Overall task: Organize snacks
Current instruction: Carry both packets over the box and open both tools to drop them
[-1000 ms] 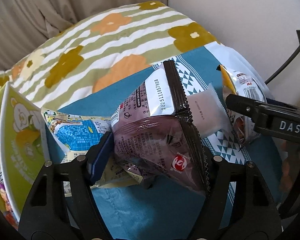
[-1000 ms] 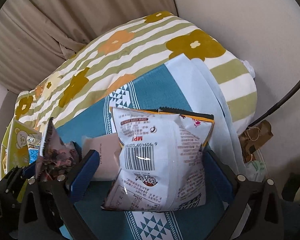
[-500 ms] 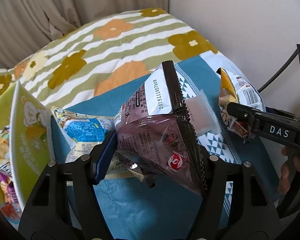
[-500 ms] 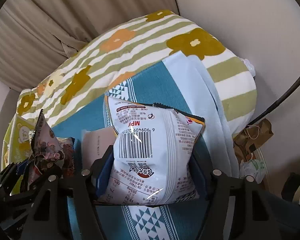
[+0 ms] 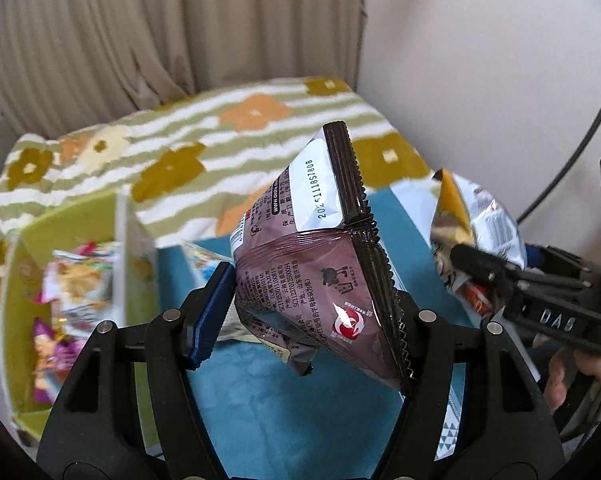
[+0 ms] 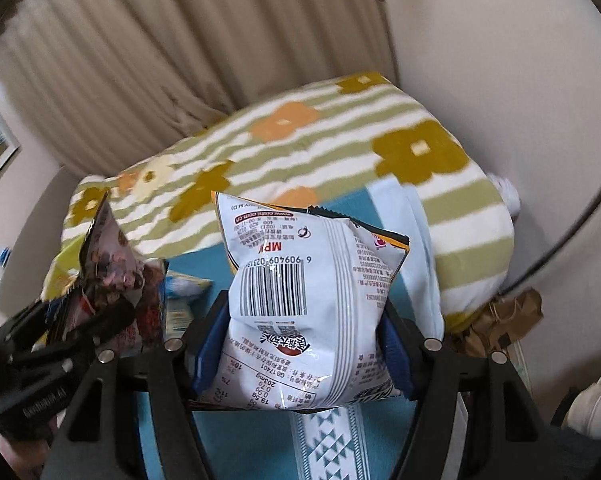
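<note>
The left gripper (image 5: 312, 308) is clamped across the lower body of a maroon snack bag (image 5: 316, 280), held in the air with its serrated black seal pointing up; the right gripper (image 6: 300, 344) is pinched tight on the waist of a white chip bag (image 6: 304, 300), barcode side toward the camera, also clear of the surface. Both bags look light, puffed with air and glossy, so they will likely crumple under pressure and could slide in the pads; a hold across the middle, as now, seems safer than one on the thin crimped ends, and a hard squeeze might crush the contents. At the left sits a green storage box (image 5: 24, 280) with bright packets already inside, probably the destination. Another small blue-printed packet (image 6: 182, 292) lies on the teal cloth (image 5: 300, 420) beneath, which covers a soft bed with a flowered striped blanket (image 6: 300, 140) at the far side. Beige curtains (image 6: 160, 60) and a pale wall (image 5: 480, 60) close the room behind.
</note>
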Motion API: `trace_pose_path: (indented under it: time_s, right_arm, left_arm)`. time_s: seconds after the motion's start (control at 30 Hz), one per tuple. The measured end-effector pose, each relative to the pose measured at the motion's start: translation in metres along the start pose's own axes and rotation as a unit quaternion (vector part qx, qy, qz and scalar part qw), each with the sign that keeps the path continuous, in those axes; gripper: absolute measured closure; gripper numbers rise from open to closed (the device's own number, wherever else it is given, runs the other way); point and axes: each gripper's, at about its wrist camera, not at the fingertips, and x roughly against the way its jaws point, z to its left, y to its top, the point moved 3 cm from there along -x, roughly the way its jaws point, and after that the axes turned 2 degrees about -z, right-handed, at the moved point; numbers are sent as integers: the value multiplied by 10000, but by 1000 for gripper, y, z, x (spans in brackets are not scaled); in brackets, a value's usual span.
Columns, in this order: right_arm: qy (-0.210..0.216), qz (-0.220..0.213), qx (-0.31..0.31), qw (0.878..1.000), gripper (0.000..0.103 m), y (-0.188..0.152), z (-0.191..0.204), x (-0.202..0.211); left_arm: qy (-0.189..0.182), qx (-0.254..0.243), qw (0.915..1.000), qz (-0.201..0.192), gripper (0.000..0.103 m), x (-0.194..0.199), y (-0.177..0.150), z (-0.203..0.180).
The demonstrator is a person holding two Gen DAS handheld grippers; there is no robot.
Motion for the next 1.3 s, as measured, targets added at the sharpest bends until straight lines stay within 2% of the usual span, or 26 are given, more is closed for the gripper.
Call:
trace_pose_path:
  time_s: [0.13, 0.33, 0.43, 0.53, 0.73, 0.9, 0.93, 1.0, 1.03, 1.2, 1.3]
  right_arm:
    - [494, -115, 470, 9976, 39, 11, 36, 16]
    - [1282, -186, 1032, 9862, 39, 19, 109, 26]
    - [1526, -208, 1219, 9805, 39, 21, 147, 24]
    - [1667, -246, 1339, 9766, 39, 23, 182, 19]
    - [1756, -195, 1322, 9754, 39, 30, 245, -7]
    - [1646, -87, 1291, 9778, 39, 36, 286, -34]
    - [1624, -61, 1266, 9786, 39, 37, 292, -39]
    - [1570, -12, 1240, 9798, 39, 38, 302, -49]
    - [1530, 15, 1231, 9805, 39, 38, 307, -54]
    - [1348, 155, 1209, 9833, 39, 38, 320, -72]
    - [1232, 261, 1241, 9842, 39, 37, 328, -84]
  left_arm:
    - [175, 360, 9991, -165, 39, 43, 6, 29]
    - [668, 790, 9941, -337, 39, 89, 0, 103]
    - [915, 925, 9909, -354, 39, 98, -5, 143]
    - [1009, 1041, 9890, -307, 39, 100, -10, 184]
    - [1051, 1172, 9875, -2, 39, 84, -22, 259]
    - [973, 1144, 9882, 302, 39, 57, -28, 298]
    - [957, 1136, 9883, 355, 35, 50, -29, 305]
    - [893, 1048, 9894, 454, 16, 40, -31, 313]
    - [891, 996, 9898, 503, 0, 37, -35, 317]
    - [459, 943, 9923, 658, 1, 32, -53, 326]
    - [169, 960, 9935, 588, 1, 39, -57, 330]
